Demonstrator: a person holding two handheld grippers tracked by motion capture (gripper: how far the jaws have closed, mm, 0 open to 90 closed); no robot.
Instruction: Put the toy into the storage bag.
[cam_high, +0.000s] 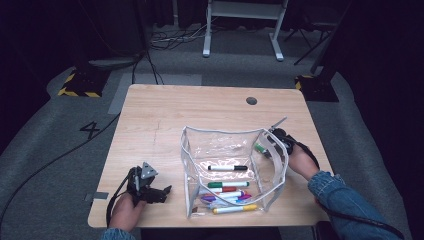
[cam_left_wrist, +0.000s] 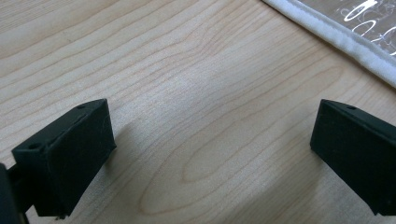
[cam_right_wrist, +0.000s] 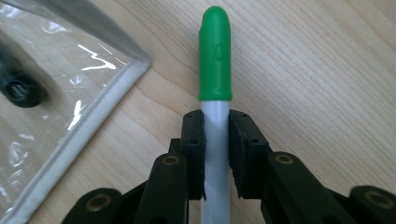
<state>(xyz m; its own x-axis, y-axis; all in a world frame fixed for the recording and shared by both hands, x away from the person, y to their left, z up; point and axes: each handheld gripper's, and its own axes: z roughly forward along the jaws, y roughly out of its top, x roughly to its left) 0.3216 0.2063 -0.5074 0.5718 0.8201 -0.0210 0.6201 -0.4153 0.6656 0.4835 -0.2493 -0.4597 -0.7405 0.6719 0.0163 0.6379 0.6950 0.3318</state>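
Observation:
A clear plastic pouch (cam_high: 227, 150) with white trim stands open on the wooden table (cam_high: 165, 110), with several markers lying inside. At its right side my right gripper (cam_high: 272, 142) is shut on a green-capped white marker (cam_right_wrist: 215, 60), which lies along the jaws just above the wood, beside the pouch's white edge (cam_right_wrist: 88, 126). My left gripper (cam_high: 162, 192) rests low on the table at the near left, its jaws wide apart with bare wood between them. The pouch's trimmed edge (cam_left_wrist: 345, 42) crosses the top right corner of the left gripper view.
A round cable hole (cam_high: 251, 100) sits near the table's far edge. Inside the pouch a black marker (cam_high: 227, 168) lies apart from a cluster of coloured ones (cam_high: 227, 197). Beyond the table are cables and a white desk frame (cam_high: 245, 25) on grey floor.

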